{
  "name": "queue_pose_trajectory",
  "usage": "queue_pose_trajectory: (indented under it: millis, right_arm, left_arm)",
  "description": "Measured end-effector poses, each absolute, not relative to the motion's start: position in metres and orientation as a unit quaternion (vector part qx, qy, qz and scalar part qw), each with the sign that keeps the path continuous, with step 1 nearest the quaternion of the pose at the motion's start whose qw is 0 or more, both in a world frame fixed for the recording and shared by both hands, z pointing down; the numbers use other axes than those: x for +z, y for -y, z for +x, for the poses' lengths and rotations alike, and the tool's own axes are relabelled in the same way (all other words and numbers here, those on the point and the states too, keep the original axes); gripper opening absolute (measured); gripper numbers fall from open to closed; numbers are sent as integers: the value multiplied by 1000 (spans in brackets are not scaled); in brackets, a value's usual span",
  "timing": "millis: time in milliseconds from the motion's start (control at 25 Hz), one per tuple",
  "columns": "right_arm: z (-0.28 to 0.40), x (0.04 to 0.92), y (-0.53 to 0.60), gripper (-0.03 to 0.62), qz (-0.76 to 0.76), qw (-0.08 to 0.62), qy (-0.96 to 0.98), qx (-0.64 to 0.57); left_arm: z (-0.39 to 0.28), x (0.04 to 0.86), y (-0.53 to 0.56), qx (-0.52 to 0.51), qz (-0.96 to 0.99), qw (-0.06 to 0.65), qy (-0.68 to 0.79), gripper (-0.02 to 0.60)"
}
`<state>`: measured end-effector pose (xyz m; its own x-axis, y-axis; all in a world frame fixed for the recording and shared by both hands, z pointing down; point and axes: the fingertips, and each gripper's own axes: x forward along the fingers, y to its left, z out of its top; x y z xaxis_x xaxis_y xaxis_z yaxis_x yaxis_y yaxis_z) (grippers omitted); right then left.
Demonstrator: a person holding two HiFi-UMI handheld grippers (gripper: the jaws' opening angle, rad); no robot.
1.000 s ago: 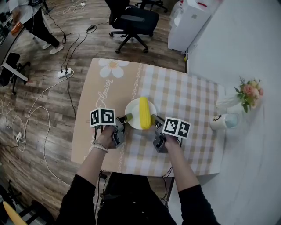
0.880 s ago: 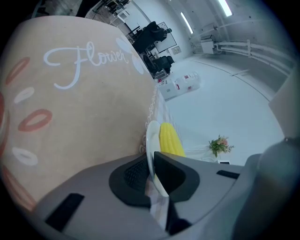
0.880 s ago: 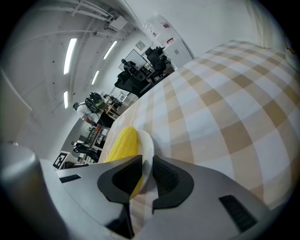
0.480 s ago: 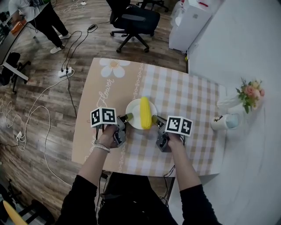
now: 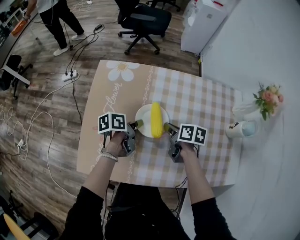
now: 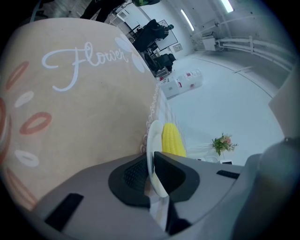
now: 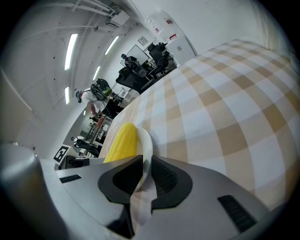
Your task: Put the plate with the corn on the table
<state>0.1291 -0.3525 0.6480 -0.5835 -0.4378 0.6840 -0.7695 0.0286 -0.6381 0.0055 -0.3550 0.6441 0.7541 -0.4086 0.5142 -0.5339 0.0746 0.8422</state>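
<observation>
A white plate (image 5: 143,116) with a yellow corn cob (image 5: 156,120) lying on it is near the middle of the checked table (image 5: 206,103). My left gripper (image 5: 136,124) is shut on the plate's left rim, and my right gripper (image 5: 167,127) is shut on its right rim. In the left gripper view the plate (image 6: 153,140) stands edge-on between the jaws of the left gripper (image 6: 151,176), with the corn (image 6: 172,140) behind it. The right gripper view shows the rim (image 7: 145,145) pinched in the right gripper (image 7: 146,176), the corn (image 7: 121,140) to its left. Whether the plate touches the tablecloth I cannot tell.
A vase of pink flowers (image 5: 266,99) and a white cup (image 5: 236,129) stand at the table's right edge by the wall. An office chair (image 5: 140,18) and a white cabinet (image 5: 201,23) are beyond the table. Cables lie on the floor to the left, where a person (image 5: 56,14) stands.
The plate and both grippers have barely shifted, a touch to the right. The person in the background has walked to the right.
</observation>
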Motion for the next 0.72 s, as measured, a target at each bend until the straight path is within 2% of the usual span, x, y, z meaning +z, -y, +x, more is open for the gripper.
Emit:
queue_pose_trajectory:
  millis: [160, 360, 720]
  right_arm:
    - [129, 648, 352, 84, 434, 154, 700, 546]
    - [130, 648, 353, 84, 435, 158, 702, 541]
    - [130, 649, 353, 78, 435, 167, 706, 533]
  left_arm:
    - [4, 645, 353, 85, 686, 627, 359, 43]
    - [0, 646, 349, 117, 674, 637, 357, 55]
    - [-17, 650, 343, 153, 675, 624, 363, 55]
